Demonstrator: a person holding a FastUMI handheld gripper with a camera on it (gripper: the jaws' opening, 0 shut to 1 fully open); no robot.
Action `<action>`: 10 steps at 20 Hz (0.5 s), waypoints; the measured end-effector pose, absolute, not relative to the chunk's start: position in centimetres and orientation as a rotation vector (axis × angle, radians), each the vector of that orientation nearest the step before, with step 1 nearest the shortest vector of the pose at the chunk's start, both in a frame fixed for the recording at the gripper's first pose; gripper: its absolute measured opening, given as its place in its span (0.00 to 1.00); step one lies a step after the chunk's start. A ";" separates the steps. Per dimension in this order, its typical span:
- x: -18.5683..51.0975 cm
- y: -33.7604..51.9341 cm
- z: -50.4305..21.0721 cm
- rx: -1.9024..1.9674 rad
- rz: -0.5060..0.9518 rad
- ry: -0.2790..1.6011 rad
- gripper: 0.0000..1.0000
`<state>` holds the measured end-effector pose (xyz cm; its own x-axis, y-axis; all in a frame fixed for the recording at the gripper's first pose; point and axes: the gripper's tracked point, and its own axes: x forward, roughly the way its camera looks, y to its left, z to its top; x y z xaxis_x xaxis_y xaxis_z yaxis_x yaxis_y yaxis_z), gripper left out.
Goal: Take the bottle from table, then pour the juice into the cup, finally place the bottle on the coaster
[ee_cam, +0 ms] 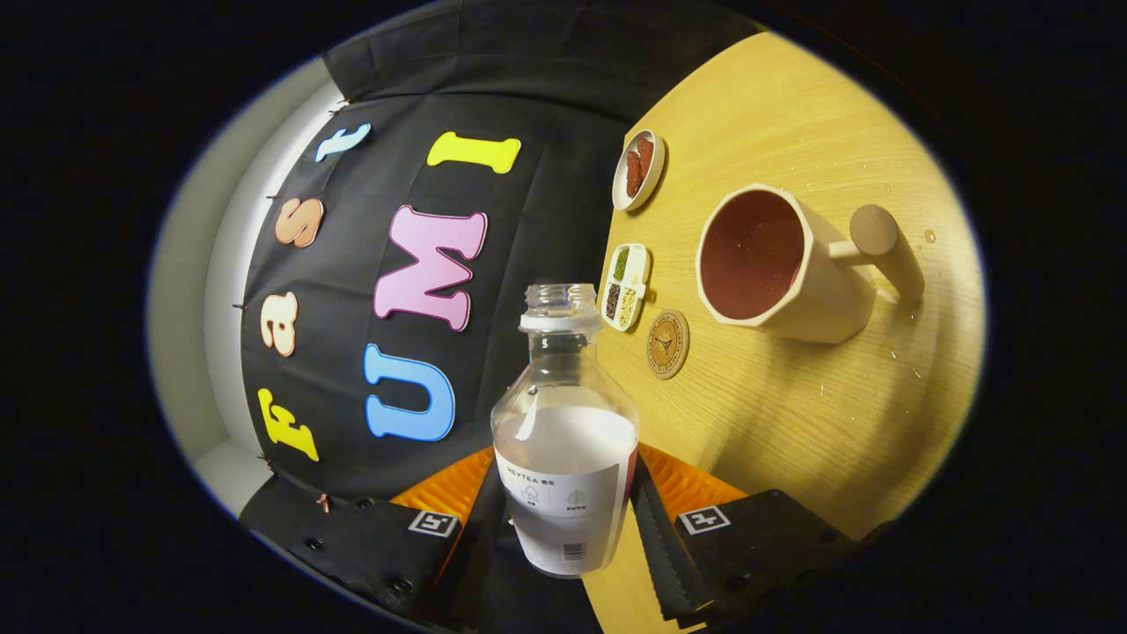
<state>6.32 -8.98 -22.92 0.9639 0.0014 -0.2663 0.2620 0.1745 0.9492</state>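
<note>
Bottle gripped in the claw, both fingers pressed against its lower body at the label, one each side. Cap off, neck open; pale juice fills roughly the lower half.

View is rolled, so the worktop runs up one side: the bottle looks tipped toward the cup, mouth pointing that way but not yet over the rim. Judgement: early in the pour, nothing seen leaving the neck.

Cup lies beyond the fingers, handle away from the bottle, dark red inside; whether it holds liquid, cannot tell.

Coaster sits between bottle neck and cup, bare, presumably kept free for the set-down. Two small snack dishes beyond it.
</note>
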 end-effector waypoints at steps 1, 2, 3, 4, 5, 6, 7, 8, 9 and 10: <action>6.3 -9.2 -22.8 1.408 -0.192 0.218 0.75; 6.2 -9.3 -23.1 1.428 -0.199 0.215 0.75; 6.1 -9.2 -23.1 1.450 -0.204 0.212 0.75; 6.0 -9.3 -23.1 1.472 -0.210 0.210 0.75; 5.9 -9.4 -23.1 1.494 -0.216 0.205 0.75; 5.9 -9.6 -23.1 1.517 -0.225 0.194 0.75; 6.1 -9.9 -23.0 1.539 -0.234 0.180 0.75; 6.3 -10.2 -23.0 1.559 -0.241 0.170 0.75; 6.8 -10.5 -23.0 1.577 -0.246 0.165 0.75; 7.0 -10.7 -23.1 1.592 -0.249 0.161 0.75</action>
<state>7.05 -10.65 -23.13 0.9649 -0.0508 -0.2576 0.2559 -0.0383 0.9659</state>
